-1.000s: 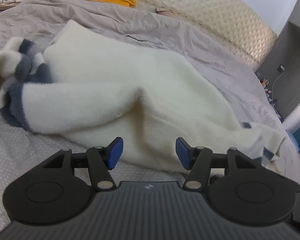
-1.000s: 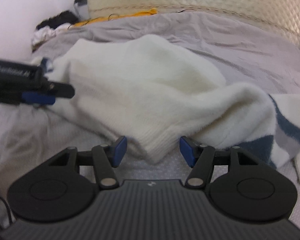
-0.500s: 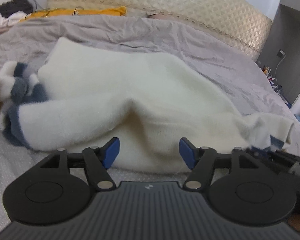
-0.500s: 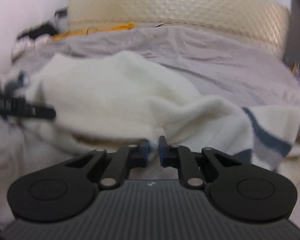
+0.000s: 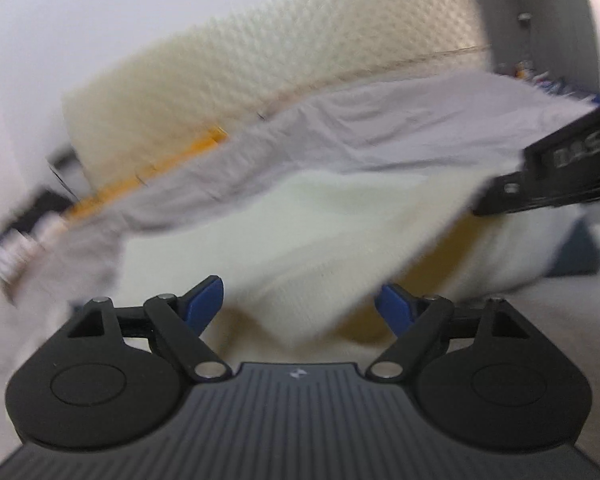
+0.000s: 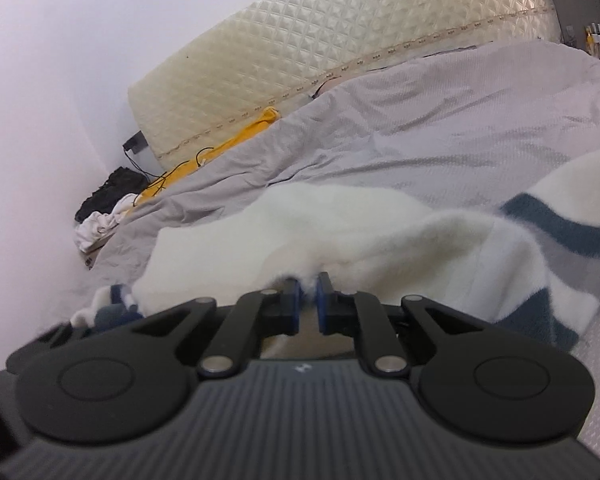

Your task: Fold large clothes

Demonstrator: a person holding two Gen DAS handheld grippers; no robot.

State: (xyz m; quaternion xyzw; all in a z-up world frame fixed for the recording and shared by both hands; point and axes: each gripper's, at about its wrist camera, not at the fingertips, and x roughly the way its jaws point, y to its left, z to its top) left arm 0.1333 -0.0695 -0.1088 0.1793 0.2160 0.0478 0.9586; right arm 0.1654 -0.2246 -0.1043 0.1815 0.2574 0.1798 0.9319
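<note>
Since half a second ago, our left gripper [image 5: 302, 304] has opened wider, sweater [image 5: 300, 240] edge loose between its fingers. Only the right view shows our right gripper [image 6: 308, 300] pinching the sweater's [image 6: 340, 232] edge.

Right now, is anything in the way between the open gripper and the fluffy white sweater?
Nothing visible is. The left gripper has been opening, and the white sweater's raised edge sits right ahead between its pads. The right gripper already pinches the sweater.
</note>
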